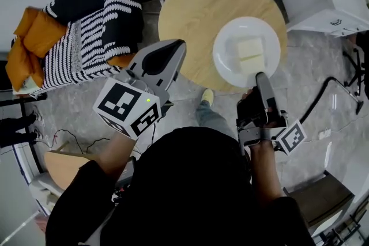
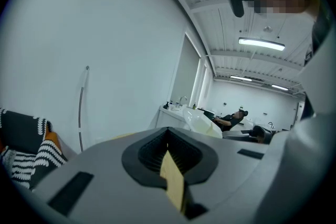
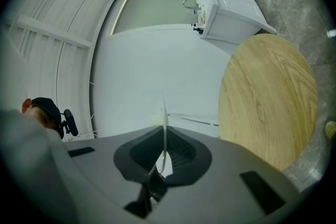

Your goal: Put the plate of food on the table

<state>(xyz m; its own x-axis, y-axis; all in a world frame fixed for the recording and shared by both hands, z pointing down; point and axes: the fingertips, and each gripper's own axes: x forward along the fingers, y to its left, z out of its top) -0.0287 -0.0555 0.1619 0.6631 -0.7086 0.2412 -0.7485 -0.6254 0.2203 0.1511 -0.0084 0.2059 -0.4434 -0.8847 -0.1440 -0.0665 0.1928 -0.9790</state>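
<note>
Head view, my right fingers (image 1: 262,84) are pinching just the near rim of the plate (image 1: 226,60) over the surface (image 1: 190,14), so the food (image 1: 249,50) could tip it; left gripper view, left fingers (image 2: 148,153) clenched, no support; right gripper view, only a thin edge gripped.

Glossy plate (image 1: 226,61); matt wood-grain table (image 1: 193,8).

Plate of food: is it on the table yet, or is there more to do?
Done: the plate is already over the round table. In hand: the right gripper is shut on its near rim, apparently holding it above the wood. Left: set it down and let go.
</note>
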